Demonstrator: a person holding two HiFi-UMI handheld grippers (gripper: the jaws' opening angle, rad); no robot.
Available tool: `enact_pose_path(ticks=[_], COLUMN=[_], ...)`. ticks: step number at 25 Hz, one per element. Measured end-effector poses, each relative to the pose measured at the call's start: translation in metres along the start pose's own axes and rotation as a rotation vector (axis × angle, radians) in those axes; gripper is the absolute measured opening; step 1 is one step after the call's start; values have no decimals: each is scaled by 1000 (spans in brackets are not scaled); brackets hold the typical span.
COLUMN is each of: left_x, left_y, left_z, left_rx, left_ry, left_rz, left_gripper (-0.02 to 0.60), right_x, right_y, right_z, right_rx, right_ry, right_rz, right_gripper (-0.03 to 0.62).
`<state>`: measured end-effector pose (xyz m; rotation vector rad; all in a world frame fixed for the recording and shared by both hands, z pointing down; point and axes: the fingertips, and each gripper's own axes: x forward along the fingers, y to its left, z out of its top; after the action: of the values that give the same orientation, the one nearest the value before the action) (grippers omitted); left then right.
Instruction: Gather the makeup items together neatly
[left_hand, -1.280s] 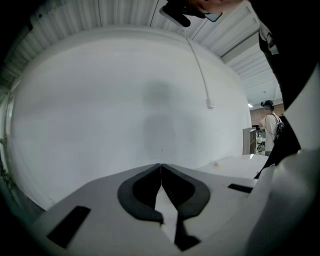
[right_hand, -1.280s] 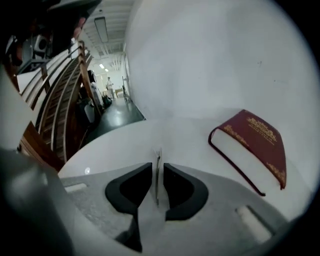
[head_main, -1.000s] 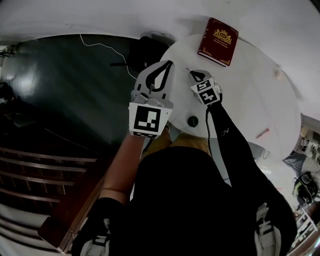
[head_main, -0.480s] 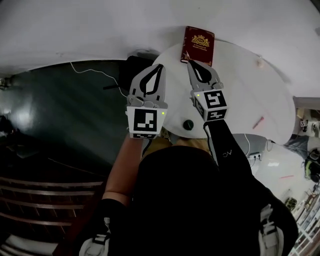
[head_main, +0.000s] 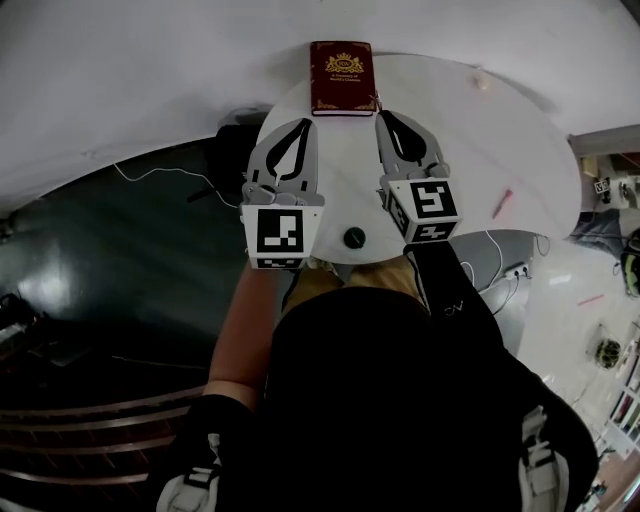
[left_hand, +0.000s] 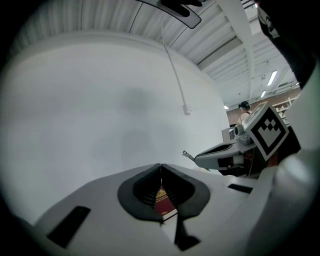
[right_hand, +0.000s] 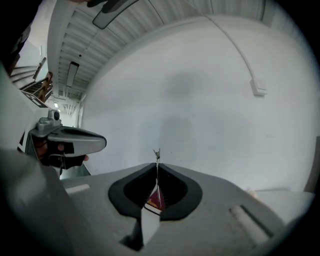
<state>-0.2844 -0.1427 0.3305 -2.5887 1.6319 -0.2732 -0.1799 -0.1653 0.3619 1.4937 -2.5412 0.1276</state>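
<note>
On the round white table (head_main: 450, 150) a small dark round item (head_main: 354, 238) lies near the front edge. A thin pink stick (head_main: 501, 203) lies at the right, and a small pale item (head_main: 481, 78) at the far rim. My left gripper (head_main: 298, 124) (left_hand: 160, 165) is held over the table's left part, its jaws shut with nothing between them. Beside it my right gripper (head_main: 384, 116) (right_hand: 157, 162) is shut on a small thin metal piece (right_hand: 157, 152) that pokes out past its tips. Both grippers point toward a dark red book (head_main: 341, 77).
The red book with gold print lies at the table's far edge, against a white wall. Dark floor with a white cable (head_main: 150, 170) is left of the table. A dark object (head_main: 232, 150) stands at the table's left rim. Shelves and clutter are at the far right.
My right gripper has risen from the table's near edge and now points level beside the left one. The left gripper has shifted a little. The table and book now sit further left in view.
</note>
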Motion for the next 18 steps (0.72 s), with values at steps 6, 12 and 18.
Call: enact_pose_path(ticks=[6,12,18], left_x=[43,78,95], left_y=[-50,-97,-120], left_z=[15,30,48], left_rx=[-49,-77,-95], left_ry=[-24,-29,-25], left_rz=[-81,-136,-161], left_gripper=[9,9,11], right_x=[-31,-63,-65], right_y=[-64,-128,-150], right_z=[-4,-11,-29], right_rx=[17,58,98], right_ry=[-6,-13,18], right_rz=[-88,-182,-201], right_gripper=[15,15,16])
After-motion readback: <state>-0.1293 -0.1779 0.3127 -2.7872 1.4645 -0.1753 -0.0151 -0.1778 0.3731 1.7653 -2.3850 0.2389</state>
